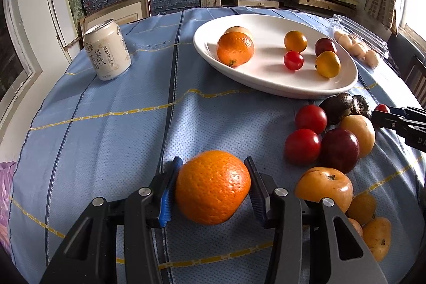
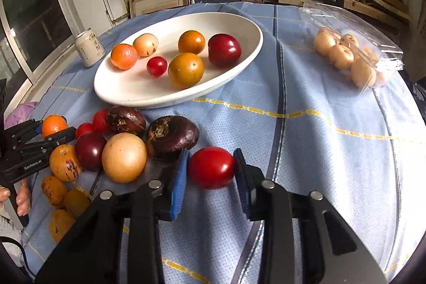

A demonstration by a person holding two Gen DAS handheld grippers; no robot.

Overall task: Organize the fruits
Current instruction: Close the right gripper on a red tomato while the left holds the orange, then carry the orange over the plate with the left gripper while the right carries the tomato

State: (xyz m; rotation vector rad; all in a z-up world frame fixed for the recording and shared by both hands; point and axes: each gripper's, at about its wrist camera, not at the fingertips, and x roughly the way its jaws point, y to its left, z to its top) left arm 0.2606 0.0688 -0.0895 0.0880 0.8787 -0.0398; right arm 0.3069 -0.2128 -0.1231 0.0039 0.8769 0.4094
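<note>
Two grips are set at once, one fruit per tool. Left gripper (image 1: 213, 185), nearest in its own view at 6 o'clock: both pads pressed against the flanks of an orange (image 1: 213, 186), which appears to sit on the blue cloth (image 1: 106, 137). Right gripper (image 2: 211, 169), at 6 o'clock in its view: pads clamped on a red tomato (image 2: 211, 167), contact on both sides, fruit low over or on the cloth; I cannot tell which.

Next out, the loose pile. In the right view, from 9 to 10 o'clock of the tomato: a pale round fruit (image 2: 124, 157), a dark wrinkled fruit (image 2: 171, 134) just beside the left pad, more red and yellow ones beyond.

Farther, at 11 o'clock in the right view, the white plate (image 2: 127, 95) already carries six fruits. At 1 o'clock, a clear plastic box (image 2: 356, 63) of pale fruits. Far left at 10 o'clock, a drink can (image 2: 89, 47).

Risks, as judged:
- Tomato skin is smooth and soft; too much squeeze could split it, too little lets it slide out in transit.
- Pad edge sits close to the dark wrinkled fruit; lifting could nudge it and set the pile rolling.
- Orange is held near its widest part; a tilt might let it roll forward out of the pads.
- Plate is shallow and crowded; a high release may knock fruits over the rim.
</note>
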